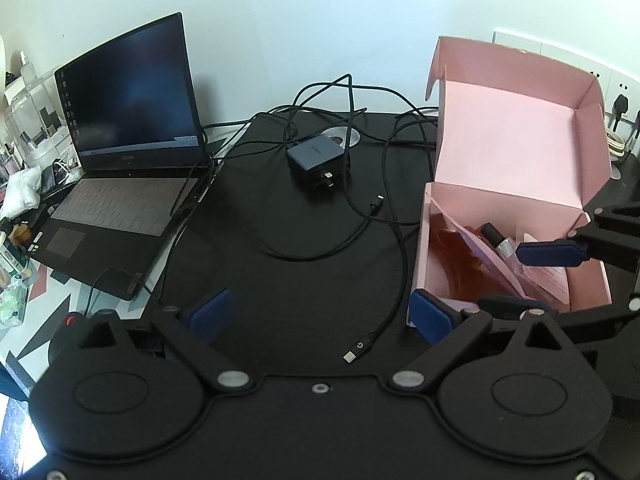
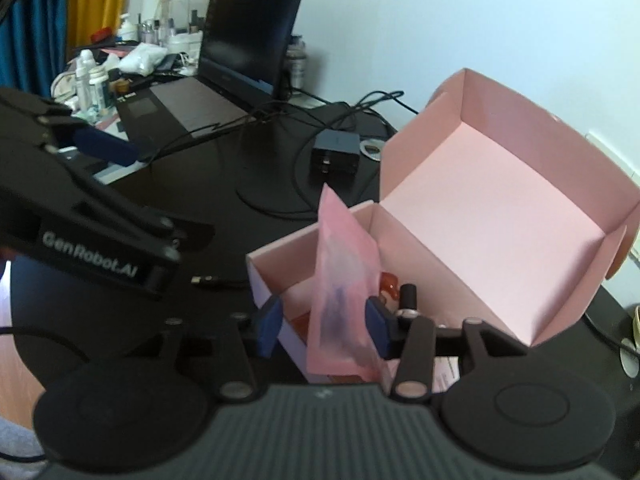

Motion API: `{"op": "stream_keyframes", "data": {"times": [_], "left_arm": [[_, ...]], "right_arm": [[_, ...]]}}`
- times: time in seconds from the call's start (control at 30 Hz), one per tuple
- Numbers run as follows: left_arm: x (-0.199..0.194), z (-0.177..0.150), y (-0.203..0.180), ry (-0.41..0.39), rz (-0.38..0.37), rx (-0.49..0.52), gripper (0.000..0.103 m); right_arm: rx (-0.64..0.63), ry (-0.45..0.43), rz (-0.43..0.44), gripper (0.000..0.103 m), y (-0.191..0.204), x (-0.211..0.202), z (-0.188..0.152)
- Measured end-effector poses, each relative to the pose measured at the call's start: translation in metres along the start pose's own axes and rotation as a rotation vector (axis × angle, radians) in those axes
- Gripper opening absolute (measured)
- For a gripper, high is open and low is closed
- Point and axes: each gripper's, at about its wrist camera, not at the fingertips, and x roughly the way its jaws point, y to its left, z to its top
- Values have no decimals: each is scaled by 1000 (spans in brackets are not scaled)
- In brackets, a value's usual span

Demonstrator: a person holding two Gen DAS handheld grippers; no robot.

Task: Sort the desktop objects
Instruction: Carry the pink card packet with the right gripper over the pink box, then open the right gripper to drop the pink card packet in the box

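An open pink box (image 1: 500, 204) (image 2: 500, 200) stands on the black desk mat, its lid up. Inside lie a small black-capped bottle (image 1: 496, 240) (image 2: 408, 294) and something orange-red (image 1: 448, 256). My right gripper (image 2: 323, 326) hangs over the box's near corner, open, with a pink pouch (image 2: 344, 288) standing between its pads; the pouch leans on the right pad and is clear of the left one. My left gripper (image 1: 322, 316) is wide open above the mat, holding nothing. A USB cable plug (image 1: 358, 351) lies between its fingers. A dark charger (image 1: 316, 160) (image 2: 336, 148) sits further back.
An open laptop (image 1: 120, 200) (image 2: 192, 100) stands at the left with cables running to it. Bottles and clutter (image 2: 92, 76) crowd the far left edge. Wall sockets (image 1: 616, 92) sit behind the box. A silver disc (image 1: 344, 136) lies by the charger.
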Motion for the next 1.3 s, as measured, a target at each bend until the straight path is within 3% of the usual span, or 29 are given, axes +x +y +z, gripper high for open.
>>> {"op": "stream_keyframes", "data": {"times": [0.1, 0.33, 0.37, 0.43, 0.47, 0.63, 0.77, 0.83, 0.93, 1.03, 1.1, 1.2, 1.3], "left_arm": [[0, 1, 1, -5, -7, -1, 96], [-1, 1, -1, -15, -13, 18, 96], [0, 1, 0, -13, -14, 18, 96], [0, 1, 1, -10, -17, 16, 96], [1, 1, 1, -8, -17, 16, 96], [2, 0, -2, -6, -22, 18, 96], [3, 0, -5, -3, -28, 18, 96], [3, 1, -6, -5, -30, 19, 96], [1, 2, -5, -13, -30, 17, 96], [0, 2, -4, -12, -29, 12, 96], [-1, 1, -4, -9, -28, 8, 96], [-1, -1, -5, -3, -28, 13, 96], [-1, -1, -5, 0, -29, 13, 96]], "right_arm": [[-2, -11, -9, 42, 0, -3, 8], [24, 57, -38, 40, -2, 12, 8], [32, 65, -45, 37, -3, 14, 7], [48, 72, -64, 7, -4, 13, 3], [39, 71, -80, 7, -4, 11, 0], [-119, 48, -132, 4, 9, -5, -14], [-171, -48, -171, 3, 15, -26, -16], [-210, -93, -218, 3, 17, -34, -12], [-367, -142, -322, 3, 27, -41, -10], [-579, -77, -356, 3, 37, -28, -17], [-648, -24, -340, 4, 39, -14, -24], [-681, 46, -288, 4, 41, 5, -30], [-628, 107, -227, 9, 38, 17, -25]]}}
